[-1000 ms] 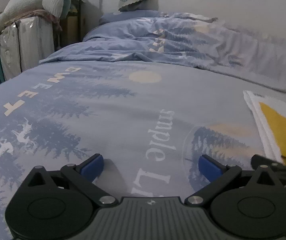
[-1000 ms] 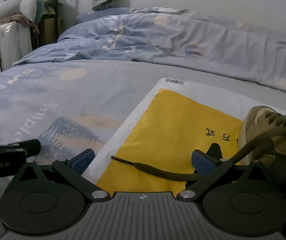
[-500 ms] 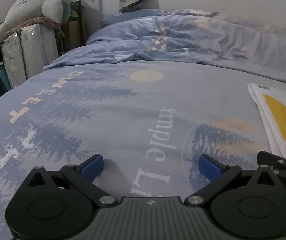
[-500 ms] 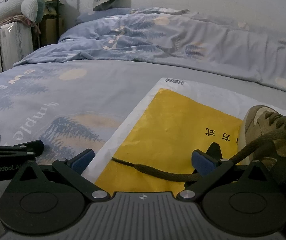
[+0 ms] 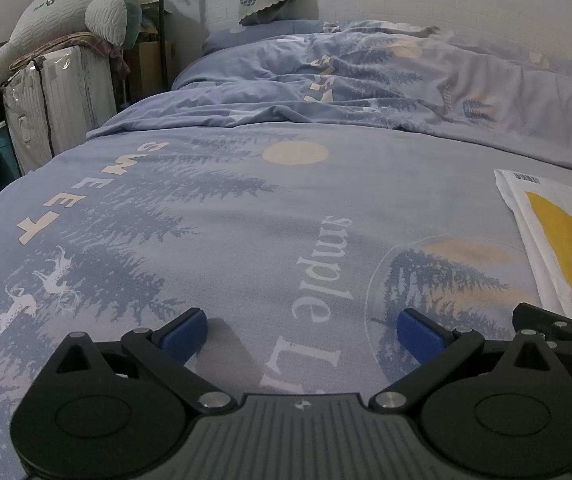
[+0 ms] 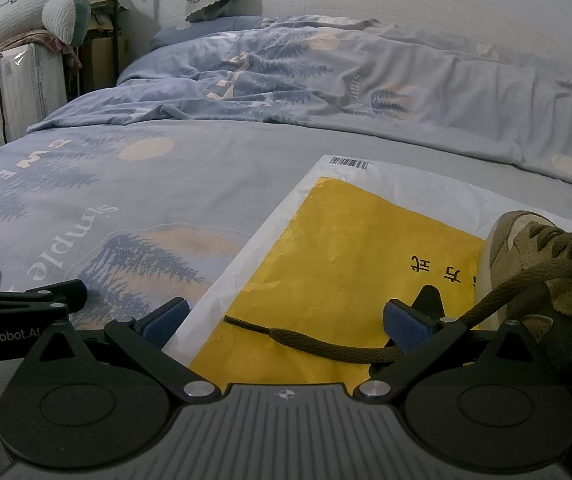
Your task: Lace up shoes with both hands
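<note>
Left gripper (image 5: 302,334) has swung toward the yellow-and-white bag (image 6: 349,248), tongs spread wide over bare bedsheet (image 5: 246,208). Right gripper (image 6: 286,322) gapes too, the lace (image 6: 325,344) lying between its fingers; shoe (image 6: 549,276) sits on the bag's right edge.

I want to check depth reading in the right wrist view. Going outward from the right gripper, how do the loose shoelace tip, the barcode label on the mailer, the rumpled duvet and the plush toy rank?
From the right gripper:
1. Shoelace tip, lying on the yellow mailer between the open fingers.
2. Barcode label, at the mailer's far corner.
3. Rumpled duvet, across the bed's far half.
4. Plush toy, far left, atop the stacked things beside the bed.
</note>
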A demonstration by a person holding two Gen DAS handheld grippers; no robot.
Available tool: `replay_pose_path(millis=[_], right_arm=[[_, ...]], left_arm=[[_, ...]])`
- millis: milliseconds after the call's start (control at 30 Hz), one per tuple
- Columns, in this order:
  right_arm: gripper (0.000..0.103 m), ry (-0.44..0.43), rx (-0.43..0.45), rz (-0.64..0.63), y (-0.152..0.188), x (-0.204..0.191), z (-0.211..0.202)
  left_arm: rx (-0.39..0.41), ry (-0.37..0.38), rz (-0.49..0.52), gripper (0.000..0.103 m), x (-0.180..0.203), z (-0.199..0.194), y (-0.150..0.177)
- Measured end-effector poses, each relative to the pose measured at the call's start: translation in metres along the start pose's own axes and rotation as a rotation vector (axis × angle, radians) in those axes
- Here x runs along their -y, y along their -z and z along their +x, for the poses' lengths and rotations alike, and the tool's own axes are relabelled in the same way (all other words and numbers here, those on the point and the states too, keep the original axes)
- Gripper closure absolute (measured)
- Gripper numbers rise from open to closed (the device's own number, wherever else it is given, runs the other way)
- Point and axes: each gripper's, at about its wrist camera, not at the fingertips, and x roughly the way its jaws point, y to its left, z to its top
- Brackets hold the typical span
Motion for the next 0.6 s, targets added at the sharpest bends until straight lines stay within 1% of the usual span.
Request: replay_pose_path(millis=[600], right_arm=[[0.0, 0.003, -0.001, 0.002, -0.0003, -0.0032, 0.0003]], left_arm=[[0.0, -0.002, -0.002, 0.0, 0.0012, -0.0005, 0.0007]])
